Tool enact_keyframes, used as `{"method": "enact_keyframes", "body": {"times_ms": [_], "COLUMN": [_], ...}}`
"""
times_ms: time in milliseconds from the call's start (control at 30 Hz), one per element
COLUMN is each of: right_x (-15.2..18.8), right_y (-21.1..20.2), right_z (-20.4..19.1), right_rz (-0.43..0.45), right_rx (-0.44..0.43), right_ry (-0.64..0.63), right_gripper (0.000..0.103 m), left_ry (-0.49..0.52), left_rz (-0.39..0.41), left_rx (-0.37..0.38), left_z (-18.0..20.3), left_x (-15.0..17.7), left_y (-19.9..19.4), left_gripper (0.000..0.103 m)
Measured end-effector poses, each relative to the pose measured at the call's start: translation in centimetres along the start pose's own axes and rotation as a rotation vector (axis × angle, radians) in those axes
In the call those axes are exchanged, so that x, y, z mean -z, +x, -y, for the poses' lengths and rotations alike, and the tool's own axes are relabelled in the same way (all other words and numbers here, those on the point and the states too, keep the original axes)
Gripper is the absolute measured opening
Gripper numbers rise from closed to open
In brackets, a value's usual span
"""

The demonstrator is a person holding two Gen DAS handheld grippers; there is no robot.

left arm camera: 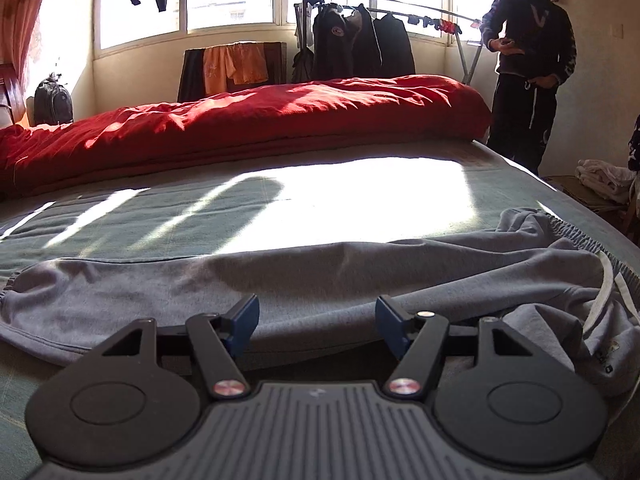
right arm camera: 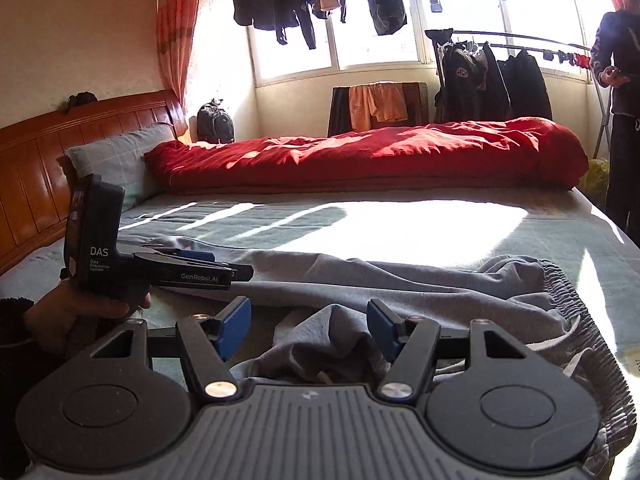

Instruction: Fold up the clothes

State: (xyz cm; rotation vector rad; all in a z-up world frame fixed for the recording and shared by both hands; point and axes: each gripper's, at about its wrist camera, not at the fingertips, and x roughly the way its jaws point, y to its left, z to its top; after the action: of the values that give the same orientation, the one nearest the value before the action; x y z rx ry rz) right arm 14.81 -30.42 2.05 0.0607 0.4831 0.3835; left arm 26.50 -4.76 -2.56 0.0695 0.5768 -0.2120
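Bed (left arm camera: 280, 200), near edge cut off by the frame, sunlit centre washed out. Grey sweatpants (left arm camera: 320, 280) lie rumpled across its near side, waistband at right. Left gripper (left arm camera: 317, 322) and right gripper (right arm camera: 309, 326): jaws wide apart, pads gripping nothing.

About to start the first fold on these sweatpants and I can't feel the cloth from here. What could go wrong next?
1. The grey fleece sweatpants lie rumpled at the elastic waistband; folding now may lock in creases.
2. The white drawstring trails loose and could snag a claw.
3. Both the left claw and the right claw are open and hold nothing; a bunched ridge sits between the right one's pads, so closing there may pinch several layers.
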Motion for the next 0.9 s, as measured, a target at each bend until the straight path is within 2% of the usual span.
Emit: {"method": "enact_keyframes", "body": {"times_ms": [67,167,200,233,333,467,500,600,733,900], "right_x": [-1.1,-2.9,-3.5,-4.2,-6.1,-8.0,-8.4,-8.8,-7.8,-4.6], "right_y": [2.0,5.0,6.1,7.3,11.1,16.8,18.3,22.3,27.0,27.2], "right_z": [1.2,3.2,3.6,4.1,5.4,7.0,7.4,8.1,7.6,5.5], "right_rz": [-0.038,-0.083,-0.096,-0.113,-0.157,-0.225,-0.247,-0.297,-0.386,-0.481], "right_rx": [0.005,0.009,0.012,0.014,0.023,0.022,0.015,0.000,-0.020,-0.115], "right_ry": [-0.003,-0.014,-0.035,-0.054,-0.102,-0.147,-0.152,-0.157,-0.183,-0.242], "right_gripper": [0.065,0.049,0.038,0.034,0.030,0.027,0.024,0.021,0.021,0.020], "left_ry": [-0.018,-0.060,-0.067,-0.074,-0.112,-0.146,-0.135,-0.079,-0.100,-0.101], "left_rz": [0.003,0.034,0.043,0.052,-0.004,-0.158,-0.172,-0.165,-0.166,-0.115], "left_rx": [-0.008,-0.011,-0.016,-0.020,-0.036,-0.035,-0.031,-0.023,0.025,0.031], "left_z": [-0.6,-1.7,-2.0,-2.3,-3.4,-4.3,-4.2,-3.6,-4.1,-4.2], "left_x": [-0.2,-0.4,-0.5,-0.5,-0.3,1.8,2.4,2.8,1.9,-0.3], "left_y": [0.9,2.5,3.1,3.7,6.7,10.0,10.1,9.1,8.3,8.5], "left_gripper": [0.066,0.064,0.064,0.064,0.060,0.059,0.059,0.059,0.059,0.061]}}
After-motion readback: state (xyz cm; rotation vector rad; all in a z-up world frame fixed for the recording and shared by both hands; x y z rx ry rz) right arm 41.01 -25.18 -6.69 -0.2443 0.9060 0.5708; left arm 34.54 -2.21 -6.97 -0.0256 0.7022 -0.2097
